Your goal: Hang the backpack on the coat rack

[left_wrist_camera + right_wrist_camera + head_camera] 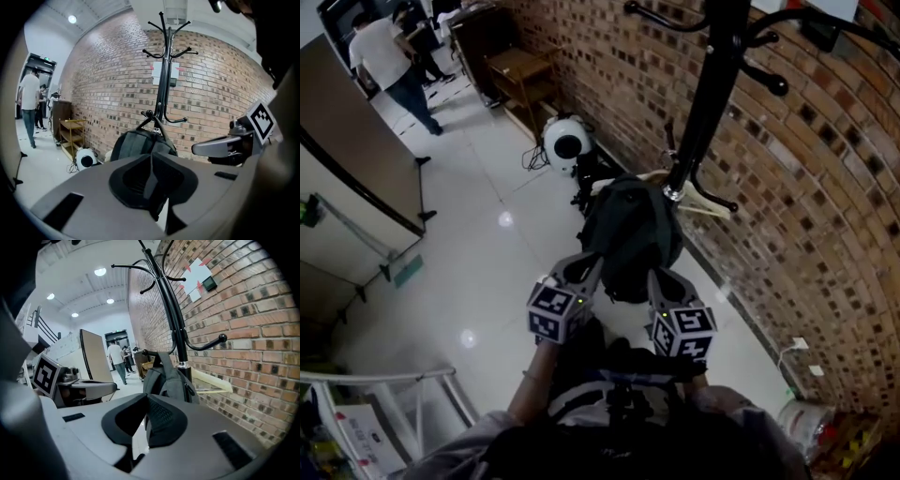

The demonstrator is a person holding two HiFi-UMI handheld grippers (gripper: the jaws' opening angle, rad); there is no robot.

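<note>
Left tongs (151, 157) and right tongs (146, 401) are both closed, empty, side by side near the dark backpack (628, 234) hanging on the coat rack (705, 103).

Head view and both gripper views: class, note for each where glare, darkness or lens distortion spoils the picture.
Head view: lamp glare spots on the glossy floor; the dark backpack loses detail. Left gripper view: black round vignette, brick wall courses bow. Right gripper view: the coat rack pole curves; ceiling lamp blown out.
</note>
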